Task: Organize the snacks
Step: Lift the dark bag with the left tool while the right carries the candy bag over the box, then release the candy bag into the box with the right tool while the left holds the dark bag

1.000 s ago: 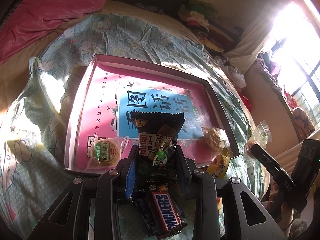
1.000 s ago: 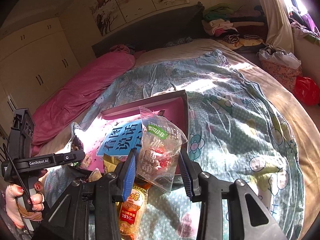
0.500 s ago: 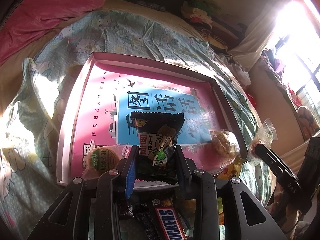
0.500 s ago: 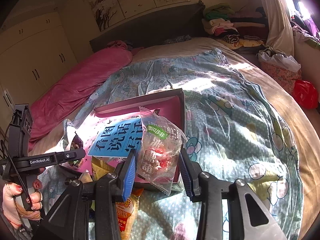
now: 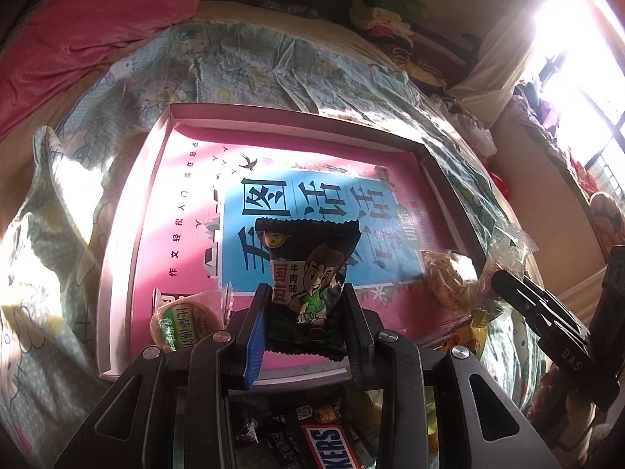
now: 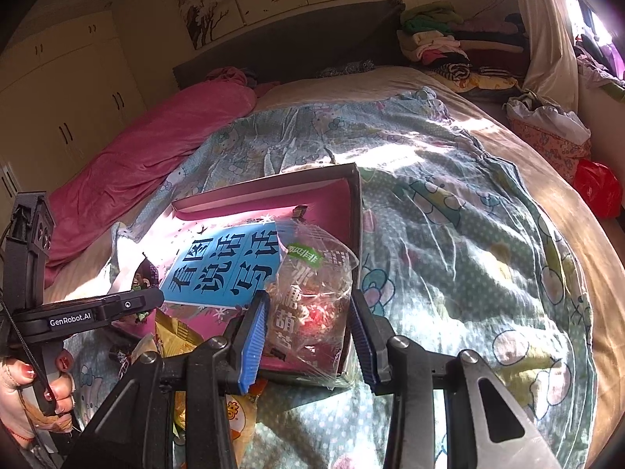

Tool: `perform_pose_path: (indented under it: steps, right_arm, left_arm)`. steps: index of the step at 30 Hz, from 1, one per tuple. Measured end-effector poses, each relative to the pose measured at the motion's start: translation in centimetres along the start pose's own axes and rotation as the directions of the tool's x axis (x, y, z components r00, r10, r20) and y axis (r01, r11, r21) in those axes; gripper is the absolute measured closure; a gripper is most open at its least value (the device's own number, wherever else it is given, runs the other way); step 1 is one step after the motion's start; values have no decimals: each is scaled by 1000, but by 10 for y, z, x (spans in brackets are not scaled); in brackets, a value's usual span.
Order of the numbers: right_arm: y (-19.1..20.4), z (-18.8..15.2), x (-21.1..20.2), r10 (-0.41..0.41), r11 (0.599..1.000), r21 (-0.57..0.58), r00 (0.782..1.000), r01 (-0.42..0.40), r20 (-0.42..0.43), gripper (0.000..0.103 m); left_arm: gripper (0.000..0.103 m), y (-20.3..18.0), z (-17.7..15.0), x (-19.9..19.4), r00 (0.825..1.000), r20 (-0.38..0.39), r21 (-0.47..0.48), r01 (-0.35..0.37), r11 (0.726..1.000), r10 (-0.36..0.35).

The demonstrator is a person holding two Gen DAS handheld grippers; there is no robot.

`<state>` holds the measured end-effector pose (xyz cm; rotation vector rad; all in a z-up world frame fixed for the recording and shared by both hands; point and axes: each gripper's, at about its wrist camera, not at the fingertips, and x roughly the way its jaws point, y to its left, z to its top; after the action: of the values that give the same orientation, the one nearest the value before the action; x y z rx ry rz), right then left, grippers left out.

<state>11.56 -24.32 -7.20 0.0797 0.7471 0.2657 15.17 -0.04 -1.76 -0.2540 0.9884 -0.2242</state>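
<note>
A shallow pink box with a blue printed panel lies on the bed; it also shows in the right wrist view. My left gripper is shut on a black snack packet with a cartoon boy, held over the box's near edge. My right gripper is shut on a clear bag of red candied fruit, held over the box's right near corner. A green-labelled round cake and a clear-wrapped pastry lie inside the box.
Loose snacks lie on the bedspread in front of the box: a Snickers bar, a yellow packet and several others. A pink quilt lies at the far left. Piled clothes sit by the headboard.
Both grippers have moved forward with their packets, from the snack pile to over the box's near edge. The box looks nearer and larger in both views.
</note>
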Motion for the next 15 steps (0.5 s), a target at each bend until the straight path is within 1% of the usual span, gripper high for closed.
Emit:
perform_pose_path:
  steps: [5, 15]
  right_arm:
    - [4, -2, 3, 30, 1000, -4, 999, -31, -10, 62]
    - [18, -5, 13, 112, 993, -21, 993, -113, -39, 62]
  left_arm:
    - [68, 3, -1, 7, 1000, -15, -12, -3, 1000, 3]
    - [68, 2, -2, 9, 1000, -18, -7, -5, 1000, 5]
